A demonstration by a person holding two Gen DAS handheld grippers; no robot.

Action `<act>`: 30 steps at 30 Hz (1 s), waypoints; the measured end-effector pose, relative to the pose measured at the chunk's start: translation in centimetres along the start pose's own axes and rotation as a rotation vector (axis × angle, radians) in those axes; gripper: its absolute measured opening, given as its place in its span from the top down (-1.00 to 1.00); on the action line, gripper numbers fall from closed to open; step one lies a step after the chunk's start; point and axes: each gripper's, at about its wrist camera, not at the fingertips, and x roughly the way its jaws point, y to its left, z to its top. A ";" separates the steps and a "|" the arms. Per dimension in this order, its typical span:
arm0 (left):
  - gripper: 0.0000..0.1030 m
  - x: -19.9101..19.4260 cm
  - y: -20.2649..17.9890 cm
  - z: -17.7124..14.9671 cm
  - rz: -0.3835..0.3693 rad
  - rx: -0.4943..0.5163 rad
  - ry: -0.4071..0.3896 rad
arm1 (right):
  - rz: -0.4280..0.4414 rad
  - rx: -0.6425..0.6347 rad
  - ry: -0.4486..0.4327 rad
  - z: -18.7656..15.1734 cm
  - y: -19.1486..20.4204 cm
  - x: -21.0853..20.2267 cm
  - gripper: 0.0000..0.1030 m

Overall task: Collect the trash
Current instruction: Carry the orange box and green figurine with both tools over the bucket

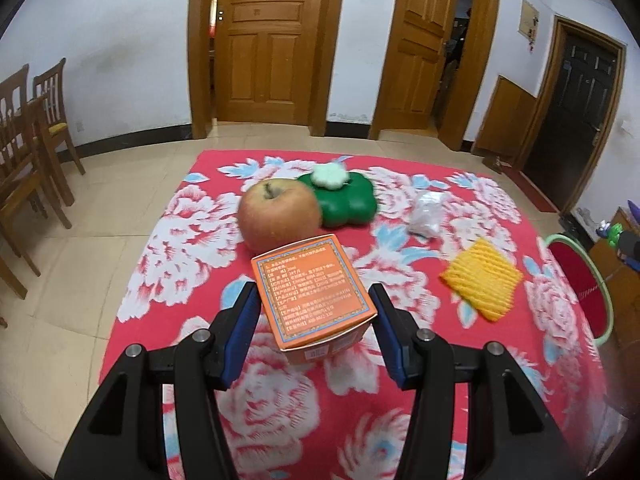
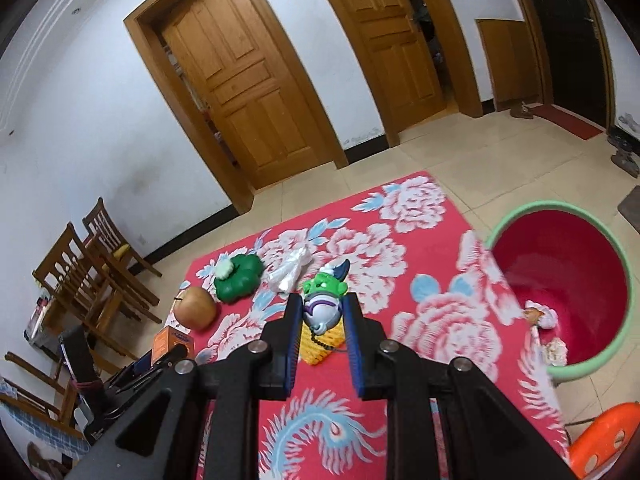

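Note:
My left gripper (image 1: 314,306) is open, its blue pads on either side of an orange box (image 1: 314,292) that stands on the red flowered cloth (image 1: 280,400); whether the pads touch it is unclear. The box also shows in the right wrist view (image 2: 173,340). My right gripper (image 2: 322,312) is shut on a green and purple toy figure (image 2: 325,298), held above the table. A yellow foam net (image 1: 482,278) lies right of the box and shows under the toy (image 2: 316,346). A crumpled clear plastic bag (image 1: 427,212) lies behind it. A red bin with a green rim (image 2: 560,284) stands right of the table.
An apple (image 1: 278,214) and a green clover-shaped case (image 1: 346,198) with a pale flower piece (image 1: 329,176) sit behind the box. The bin holds some scraps (image 2: 544,318). Wooden chairs (image 1: 28,132) stand left. An orange stool (image 2: 600,444) is at the right.

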 end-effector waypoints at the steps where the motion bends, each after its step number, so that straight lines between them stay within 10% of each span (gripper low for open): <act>1: -0.08 -0.3 -0.3 0.1 -0.010 0.002 0.000 | -0.002 0.007 -0.005 -0.1 -0.3 -0.4 0.55; 30: -0.08 -2.0 -17.9 0.9 -0.226 0.224 0.043 | -0.138 0.287 -0.104 -0.6 -16.9 -6.3 0.56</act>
